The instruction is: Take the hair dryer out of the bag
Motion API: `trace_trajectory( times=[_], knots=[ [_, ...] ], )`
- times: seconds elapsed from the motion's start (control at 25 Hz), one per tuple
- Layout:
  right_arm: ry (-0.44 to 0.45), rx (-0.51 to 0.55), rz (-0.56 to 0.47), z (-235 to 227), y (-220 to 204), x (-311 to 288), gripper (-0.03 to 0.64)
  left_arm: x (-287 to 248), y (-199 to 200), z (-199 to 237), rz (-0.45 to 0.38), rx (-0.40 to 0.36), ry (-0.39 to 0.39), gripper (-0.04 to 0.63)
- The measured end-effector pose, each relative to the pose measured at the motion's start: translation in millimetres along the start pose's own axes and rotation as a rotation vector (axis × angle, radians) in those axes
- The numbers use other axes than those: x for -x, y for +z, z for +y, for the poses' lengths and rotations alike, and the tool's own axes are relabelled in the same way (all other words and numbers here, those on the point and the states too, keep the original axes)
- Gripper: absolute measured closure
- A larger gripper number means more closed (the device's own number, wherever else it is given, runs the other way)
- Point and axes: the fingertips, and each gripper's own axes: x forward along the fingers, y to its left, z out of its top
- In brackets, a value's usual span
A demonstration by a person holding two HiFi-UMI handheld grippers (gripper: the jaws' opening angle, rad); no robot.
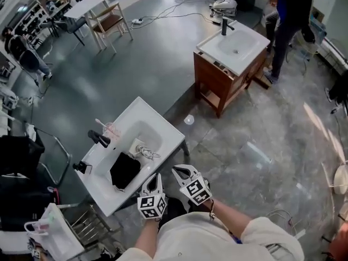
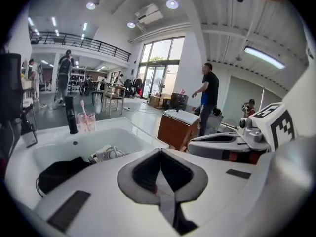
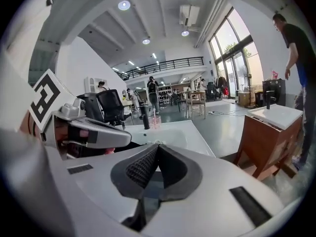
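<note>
Grey hall floor surrounds the white sink (image 1: 163, 125) standing in front of us. We hold the left gripper (image 2: 159, 156) with its fingers pressed fully together and nothing between them. The right gripper (image 3: 157, 149) is the same, closed and empty. Both hover side by side at the sink's near edge, apart from everything in it. Just beyond them, in the basin, lies the black bag (image 1: 124, 171), slumped flat. At its far right corner sits what we take to be the hair dryer (image 1: 141, 150), white with a looped cord, though we cannot tell whether it is fully clear of the bag. To do this well, we judge that we should spread the fingers before reaching in. We would then pin the bag with the left gripper and close the right on the dryer's body rather than its cord, which could snag on the black faucet (image 1: 99, 140) at the far left.
</note>
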Motion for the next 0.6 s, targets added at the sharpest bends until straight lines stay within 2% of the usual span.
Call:
trace_trajectory(
  times=[0.08,0.4,0.6],
  knots=[
    [0.011,-0.014,-0.024,0,2,2,0.620,0,5,-5,-0.011,-0.012,0.026,0.575],
    [0.043,0.027,-0.069,19,24,-1,0.620,19,37,7,-0.112,0.048,0.076,0.575],
    [0.001,0.054,-0.139,25,69,1,0.620,46,70,30,-0.215,0.002,0.111,0.575]
  ],
)
